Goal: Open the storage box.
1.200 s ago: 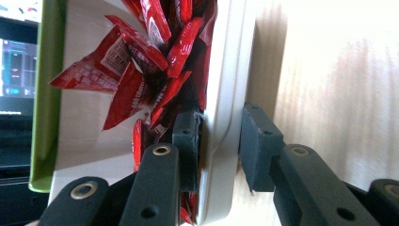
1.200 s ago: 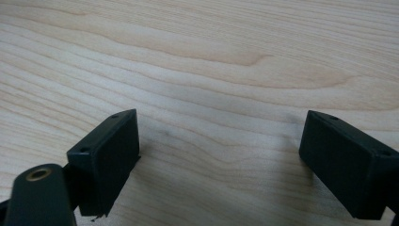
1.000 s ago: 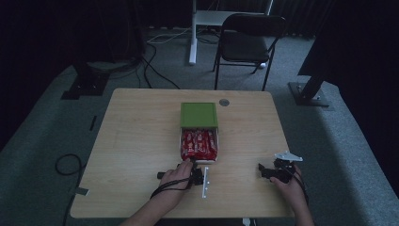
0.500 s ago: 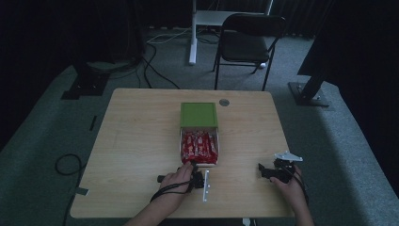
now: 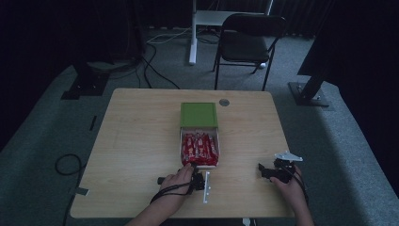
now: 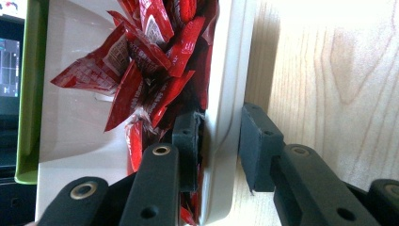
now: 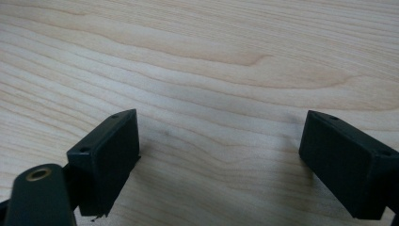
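The left gripper (image 6: 216, 136) is clenching the near wall of the white tray (image 6: 226, 70), one jaw sitting inside among the packets and the other outside against the wall. In the high view the left gripper (image 5: 197, 180) is sitting just near of the tray (image 5: 200, 165), at the middle of the table (image 5: 136, 136), a little toward the near edge. The tray is lying partly drawn out from under the green cover (image 5: 199, 114), which is covering its far part and touching it; the near part is lying bare and showing a heap of red packets (image 5: 200, 147). In the left gripper view the red packets (image 6: 150, 52) are crowding toward the gripped wall, several tilting and overlapping, while the far part of the tray floor is lying bare.

The right gripper (image 7: 219, 160) is standing released, its jaws wide apart over bare wood with nothing between them. In the high view the right gripper (image 5: 275, 172) is resting well to the right of the tray, near the near right corner.

Judging from how things are lying, the work appears to be the sliding of the tray out of its cover, or back in; which way cannot be told. The grip on the wall is made and about half of the tray is showing. If it is being opened, the rest of the draw is remaining, and then perhaps a packet to be taken by the free right gripper, which is waiting idle
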The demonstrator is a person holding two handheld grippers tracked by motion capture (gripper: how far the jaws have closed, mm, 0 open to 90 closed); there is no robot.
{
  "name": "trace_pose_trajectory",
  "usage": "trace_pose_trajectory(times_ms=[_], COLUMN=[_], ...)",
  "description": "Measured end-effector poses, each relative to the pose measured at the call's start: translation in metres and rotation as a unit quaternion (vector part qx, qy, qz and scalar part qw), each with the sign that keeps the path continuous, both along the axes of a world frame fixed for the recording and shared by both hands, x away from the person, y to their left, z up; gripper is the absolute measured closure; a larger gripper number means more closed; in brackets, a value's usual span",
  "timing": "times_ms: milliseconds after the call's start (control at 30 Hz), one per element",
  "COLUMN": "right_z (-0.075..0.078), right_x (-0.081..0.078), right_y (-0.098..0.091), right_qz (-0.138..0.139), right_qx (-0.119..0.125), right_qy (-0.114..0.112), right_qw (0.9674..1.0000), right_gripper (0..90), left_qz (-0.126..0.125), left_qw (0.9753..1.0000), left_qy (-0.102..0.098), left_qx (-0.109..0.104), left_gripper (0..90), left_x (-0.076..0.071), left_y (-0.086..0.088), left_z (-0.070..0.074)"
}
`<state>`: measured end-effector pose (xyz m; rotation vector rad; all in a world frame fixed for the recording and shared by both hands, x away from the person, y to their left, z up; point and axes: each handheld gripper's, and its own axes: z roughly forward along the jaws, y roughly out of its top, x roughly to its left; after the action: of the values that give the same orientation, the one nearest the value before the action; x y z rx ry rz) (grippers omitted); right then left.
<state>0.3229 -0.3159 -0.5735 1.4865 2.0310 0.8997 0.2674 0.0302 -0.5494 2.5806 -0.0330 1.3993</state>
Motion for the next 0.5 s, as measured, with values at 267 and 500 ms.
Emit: trace_pose_trajectory(times_ms=[267,500], right_z=[0.0,0.0], right_x=[0.0,0.0], right_y=[0.0,0.0], right_qz=[0.0,0.0], right_qx=[0.0,0.0], right_qy=[0.0,0.0], right_qw=[1.0,1.0], right_gripper=[12.0,12.0], left_qz=[-0.001,0.0], left_qw=[1.0,0.9999], left_qy=[0.005,0.013], left_qx=[0.001,-0.001], left_gripper=[70.9,70.4], left_x=[-0.004,-0.0091], left_y=[-0.0008,0.0002], left_z=[0.0011,0.0032])
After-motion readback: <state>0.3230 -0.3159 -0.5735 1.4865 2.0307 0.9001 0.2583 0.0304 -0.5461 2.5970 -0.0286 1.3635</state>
